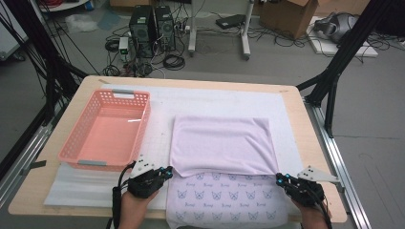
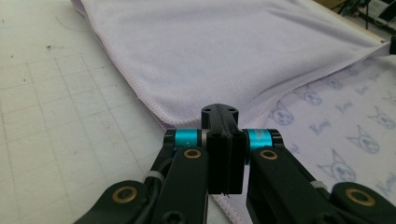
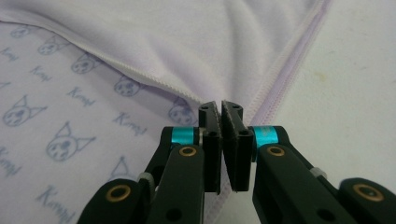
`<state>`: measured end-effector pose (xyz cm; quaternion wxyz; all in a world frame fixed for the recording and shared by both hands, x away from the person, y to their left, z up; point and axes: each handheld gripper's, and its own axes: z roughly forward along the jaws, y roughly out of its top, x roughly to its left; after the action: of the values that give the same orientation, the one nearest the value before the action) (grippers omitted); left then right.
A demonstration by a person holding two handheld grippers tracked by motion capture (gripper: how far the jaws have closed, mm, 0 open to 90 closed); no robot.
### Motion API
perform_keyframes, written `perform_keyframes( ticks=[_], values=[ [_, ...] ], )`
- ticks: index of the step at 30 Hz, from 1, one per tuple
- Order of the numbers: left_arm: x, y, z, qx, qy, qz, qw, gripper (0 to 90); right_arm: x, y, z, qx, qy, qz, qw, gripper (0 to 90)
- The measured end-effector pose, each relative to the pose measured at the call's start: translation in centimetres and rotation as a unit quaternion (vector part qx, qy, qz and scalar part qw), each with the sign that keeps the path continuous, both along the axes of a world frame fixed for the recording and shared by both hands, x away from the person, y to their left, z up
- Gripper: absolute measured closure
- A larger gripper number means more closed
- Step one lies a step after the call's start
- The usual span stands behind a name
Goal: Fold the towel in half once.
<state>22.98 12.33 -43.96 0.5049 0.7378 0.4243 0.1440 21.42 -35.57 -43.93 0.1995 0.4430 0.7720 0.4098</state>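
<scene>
A lilac towel (image 1: 219, 140) lies on the white mat, its far half folded over toward me, plain side up. The cat-printed side (image 1: 224, 200) shows along the near strip. My left gripper (image 1: 168, 171) sits at the folded layer's near-left corner, with its jaws pressed together on the towel's hem (image 2: 159, 114). At the near-right corner my right gripper (image 1: 279, 178) is shut too, and creases in the towel (image 3: 196, 51) run into its jaw tips. In the gripper views, the left gripper (image 2: 219, 112) and the right gripper (image 3: 220, 108) each pinch a corner.
A pink plastic basket (image 1: 79, 125), with nothing in it, stands at the left on the white mat (image 1: 157, 124). The wooden table's right edge (image 1: 313, 143) is close to my right hand. Computers, cables and boxes are on the floor beyond the table.
</scene>
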Motion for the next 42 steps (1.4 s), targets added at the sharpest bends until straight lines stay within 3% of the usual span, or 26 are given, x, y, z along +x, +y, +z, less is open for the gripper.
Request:
perform_keyframes(
  ticks=[3,4,5,6,7,10,12,14,15,17,22,26,35,42],
  values=[
    [-0.4,-0.2,-0.3,-0.003,-0.006,-0.006,1.0000,89.6,-0.5,-0.1,0.0,0.002,0.000,0.003,1.0000,86.5],
    [-0.4,-0.3,-0.3,-0.004,-0.005,-0.006,1.0000,84.6,-0.7,0.0,-0.1,0.002,0.003,0.002,1.0000,86.4],
    [-0.4,-0.5,-0.4,-0.008,0.001,0.001,1.0000,69.1,-0.7,0.0,-0.2,0.002,0.002,0.004,1.0000,86.4],
    [-0.2,-0.7,-0.5,-0.012,0.003,0.005,0.9999,59.7,-0.8,0.0,-0.3,-0.001,0.001,0.005,1.0000,86.3],
    [0.0,-1.1,-0.5,-0.012,0.003,0.014,0.9998,56.5,-0.9,-0.1,-0.4,0.000,0.002,0.004,1.0000,86.3],
    [1.3,-2.3,-0.9,0.025,0.025,0.024,0.9991,47.9,-1.0,-0.1,-0.5,0.003,0.001,0.000,1.0000,86.1],
    [1.9,-3.0,-1.3,0.036,0.049,0.026,0.9978,51.2,-0.9,-0.1,-0.6,0.002,0.000,-0.003,1.0000,86.1],
    [1.7,-3.5,-1.3,0.058,0.044,0.031,0.9969,64.4,-0.9,-0.1,-0.7,-0.001,-0.001,-0.002,1.0000,86.1],
    [1.6,-3.6,-1.2,0.060,0.043,0.027,0.9969,76.7,-0.9,0.0,-0.7,-0.002,-0.001,-0.001,1.0000,86.1],
    [1.2,-3.8,-1.1,0.071,0.030,0.029,0.9966,85.4,-0.9,-0.1,-0.7,-0.004,-0.002,0.001,1.0000,86.0],
    [-0.5,-2.6,-0.4,0.031,0.020,0.016,0.9992,86.1,-1.6,-0.1,-0.4,-0.005,0.001,0.005,1.0000,86.1],
    [-2.3,-2.1,-0.2,0.017,0.015,0.008,0.9997,86.1,-2.7,-0.1,0.0,-0.006,-0.003,0.015,0.9999,86.2],
    [-5.4,-1.3,-0.3,-0.011,0.026,-0.018,0.9994,86.0,-5.5,-0.5,-0.1,-0.003,0.010,0.027,0.9996,86.2],
    [-7.5,-0.6,0.4,-0.029,0.014,-0.031,0.9990,86.0,-7.5,-0.6,0.4,-0.001,0.005,0.038,0.9993,86.2]
  ],
)
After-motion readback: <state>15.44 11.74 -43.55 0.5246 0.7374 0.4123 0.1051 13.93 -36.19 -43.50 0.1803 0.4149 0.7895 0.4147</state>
